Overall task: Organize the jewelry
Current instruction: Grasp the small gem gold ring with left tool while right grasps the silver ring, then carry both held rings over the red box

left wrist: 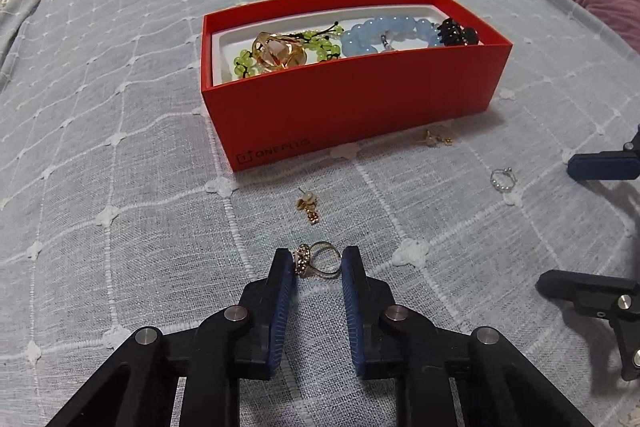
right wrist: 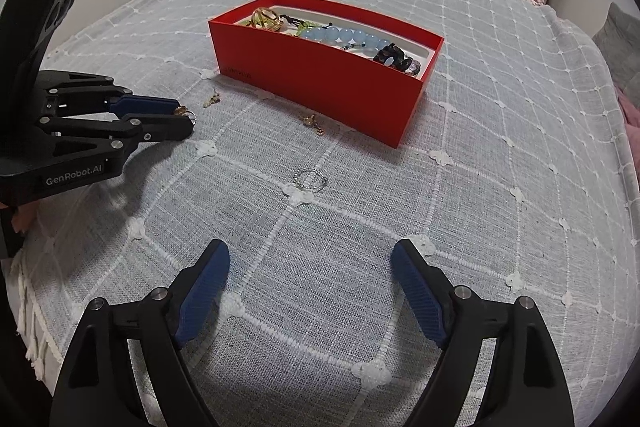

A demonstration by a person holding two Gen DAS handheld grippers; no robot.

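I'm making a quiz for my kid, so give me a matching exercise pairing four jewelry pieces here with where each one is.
Things:
1. gold ring
2. blue bead bracelet
3. silver pearl ring
4. green bead bracelet

Places:
A. right part of the red box
B. bedspread, ahead of the open right hand-held gripper
C. between the left hand-held gripper fingers
D. left part of the red box

Pairs: 1-C, 2-A, 3-B, 4-D

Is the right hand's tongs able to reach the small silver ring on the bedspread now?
Probably yes. The right tongs stand open, and the silver ring lies straight ahead on bare bedspread, with nothing between them.
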